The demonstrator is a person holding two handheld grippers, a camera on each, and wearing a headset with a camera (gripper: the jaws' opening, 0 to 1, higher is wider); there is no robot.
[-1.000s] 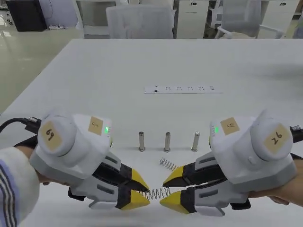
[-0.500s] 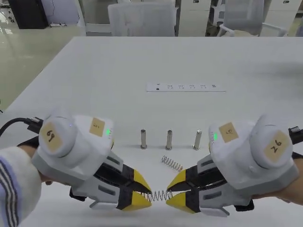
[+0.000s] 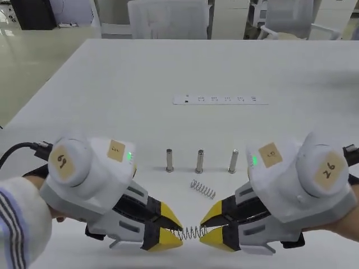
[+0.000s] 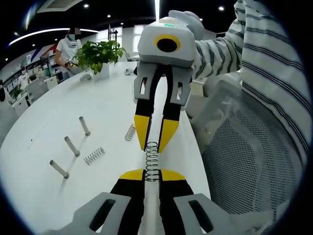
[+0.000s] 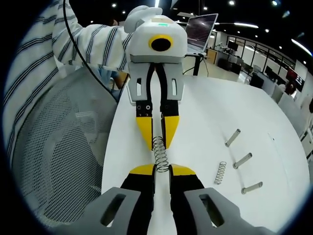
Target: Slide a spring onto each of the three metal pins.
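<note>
Left gripper (image 3: 178, 232) and right gripper (image 3: 202, 230) meet tip to tip at the bottom centre of the head view. Each has its yellow jaws pinched narrow on one end of the same spring (image 3: 190, 231), which spans the small gap between them. At mid-frame a left pin (image 3: 169, 160), a middle pin (image 3: 199, 161) and a right pin (image 3: 233, 161), all metal, stand upright in a row on the white table (image 3: 140, 84), each bare. A second spring (image 3: 202, 189) lies just below the middle pin. In the left gripper view a third spring (image 4: 130, 131) lies left of the right gripper.

office w/ desk (image 3: 224, 67), chairs (image 3: 168, 19), laptop (image 5: 201, 32), plant (image 4: 98, 54).
</note>
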